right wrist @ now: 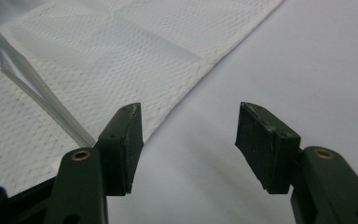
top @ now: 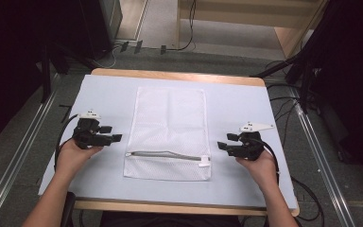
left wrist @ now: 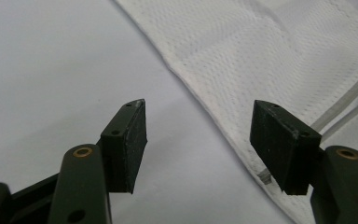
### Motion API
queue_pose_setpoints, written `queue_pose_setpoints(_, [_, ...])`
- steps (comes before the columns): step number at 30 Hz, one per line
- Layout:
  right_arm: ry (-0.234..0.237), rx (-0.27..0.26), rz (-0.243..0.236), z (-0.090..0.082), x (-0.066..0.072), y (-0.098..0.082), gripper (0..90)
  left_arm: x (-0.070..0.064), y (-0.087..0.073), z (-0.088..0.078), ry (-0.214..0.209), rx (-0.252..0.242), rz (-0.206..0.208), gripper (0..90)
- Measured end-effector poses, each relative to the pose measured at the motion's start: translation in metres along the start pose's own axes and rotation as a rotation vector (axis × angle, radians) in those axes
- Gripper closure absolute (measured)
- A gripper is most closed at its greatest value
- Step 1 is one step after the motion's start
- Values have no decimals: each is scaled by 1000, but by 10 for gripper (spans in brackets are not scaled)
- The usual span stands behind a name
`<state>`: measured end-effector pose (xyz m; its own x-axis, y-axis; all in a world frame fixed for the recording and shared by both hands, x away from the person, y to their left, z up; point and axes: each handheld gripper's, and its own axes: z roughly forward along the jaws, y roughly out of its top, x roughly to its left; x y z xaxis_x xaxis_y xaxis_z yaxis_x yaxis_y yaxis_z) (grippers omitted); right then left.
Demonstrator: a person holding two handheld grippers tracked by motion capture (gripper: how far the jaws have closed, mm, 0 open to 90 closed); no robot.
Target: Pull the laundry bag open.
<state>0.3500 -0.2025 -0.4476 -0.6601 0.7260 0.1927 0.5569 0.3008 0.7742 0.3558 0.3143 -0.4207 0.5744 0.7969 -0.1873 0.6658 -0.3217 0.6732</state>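
Table (top: 104, 90) comes first: a rectangle of pale wood edging with rounded corners, its top covered by a smooth, matte, light grey-blue sheet. Around it lies grey carpet with cables trailing at the far side and at the right.

Mesh bag (top: 169, 132) next, flat near the middle of the sheet, a tall white rectangle of fine netted fabric with stitched hems and faint fold creases. In the left gripper view the weave reads as tiny regular holes (left wrist: 270, 51); in the right gripper view the same dimpled texture runs up to a neat seamed edge (right wrist: 135, 51). A zipper (top: 168, 154) crosses the bag's near part from side to side, slightly bowed, ending in a small white pull tab (top: 203, 163) at the right.

Forearms enter from the near edge, 1 on each side of the bag. The left gripper (top: 116, 133) is black and blocky, with a grey 3-cornered plate on top; its 2 flat rubbery pads stand wide apart with nothing between them, just beside the bag's left edge. The right gripper (top: 222, 142), built alike, hovers just off the bag's right edge, jaws likewise spread and empty, pointing toward the zipper end.
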Motion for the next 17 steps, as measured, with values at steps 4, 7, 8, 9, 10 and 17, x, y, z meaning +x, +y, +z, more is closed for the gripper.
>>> queue_pose_setpoints(4, [-13, -8, 18, -3, -5, -1, 420, 4, -1, -1, 10, -2, -10, 365])
queue_pose_setpoints(7, [-18, -14, 25, -3, -6, -2, 414, 5, -1, -1, 17, -4, -15, 364])
queue_pose_setpoints(8, [-19, -14, 24, -3, -6, -2, 411, 6, -1, -2, 21, 0, -9, 363])
queue_pose_setpoints(9, [-20, -13, 24, -3, -6, -2, 409, 6, -1, -1, 18, 1, -11, 363])
queue_pose_setpoints(10, [-21, -12, 23, -3, -6, -2, 406, 6, -1, -1, 21, 4, -14, 361])
queue_pose_setpoints(17, [-18, -10, 24, 0, -7, -3, 374, 7, -2, 2, 21, 15, -24, 341])
